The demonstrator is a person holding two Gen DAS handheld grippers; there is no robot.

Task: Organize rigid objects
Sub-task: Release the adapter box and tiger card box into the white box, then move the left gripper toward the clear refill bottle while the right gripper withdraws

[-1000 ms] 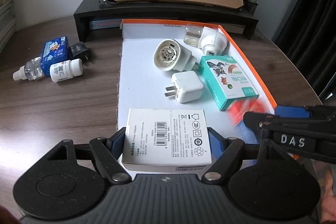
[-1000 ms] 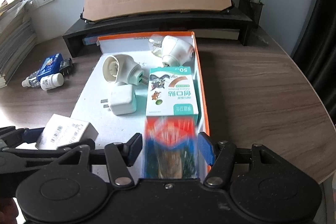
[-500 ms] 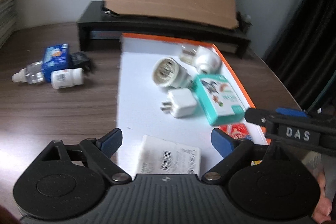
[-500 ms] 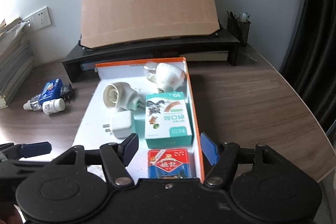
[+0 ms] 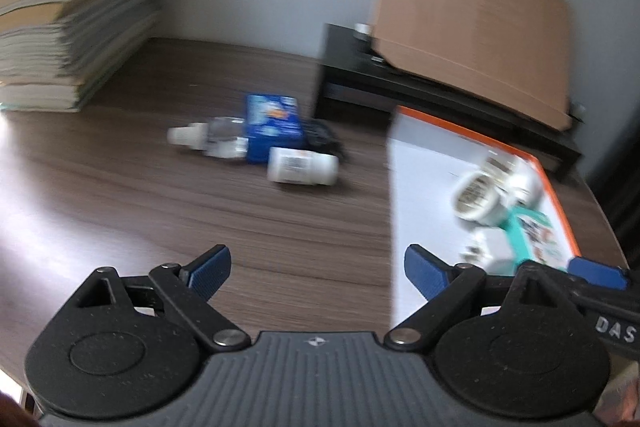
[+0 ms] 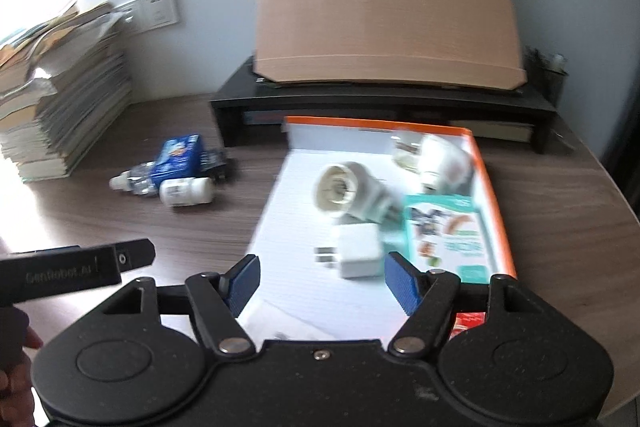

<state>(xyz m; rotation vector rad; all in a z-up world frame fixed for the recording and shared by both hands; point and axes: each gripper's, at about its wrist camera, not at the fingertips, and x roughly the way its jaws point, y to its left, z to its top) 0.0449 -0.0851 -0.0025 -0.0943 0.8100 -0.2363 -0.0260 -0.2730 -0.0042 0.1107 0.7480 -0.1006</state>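
Left wrist view first: jaws of the left gripper (image 5: 316,263)?
Spread wide, having just been opening, nothing between the blue pads, only bare wooden table (image 5: 160,211) beneath.

And the loose things on that table?
Bunched at 12 o'clock from the fingertips: blue box (image 5: 274,125), clear dropper bottle (image 5: 204,139) touching its 9 o'clock side, white pill bottle (image 5: 302,167) lying at its 5 o'clock. Much blurred, though.

Right wrist view, then: jaws of the right gripper (image 6: 322,267)?
Also standing apart, just been opening too, pinching nothing; hanging over the near end of the orange-rimmed tray (image 6: 492,187).

Inside that tray?
White charger cube (image 6: 358,255) at 12 o'clock, just past the fingertips. Round white plug adapter (image 6: 344,193) beyond it. Teal box (image 6: 448,235) at 2 o'clock along the orange rim. Second white plug-in (image 6: 436,159) at the far end. Red packet (image 6: 468,323) half hidden behind the 3 o'clock finger.

Around the tray?
Black stand (image 6: 380,99) at 12 o'clock with a cardboard sheet (image 6: 384,7) leaning on it, stack of books (image 6: 60,107) at 10 o'clock.
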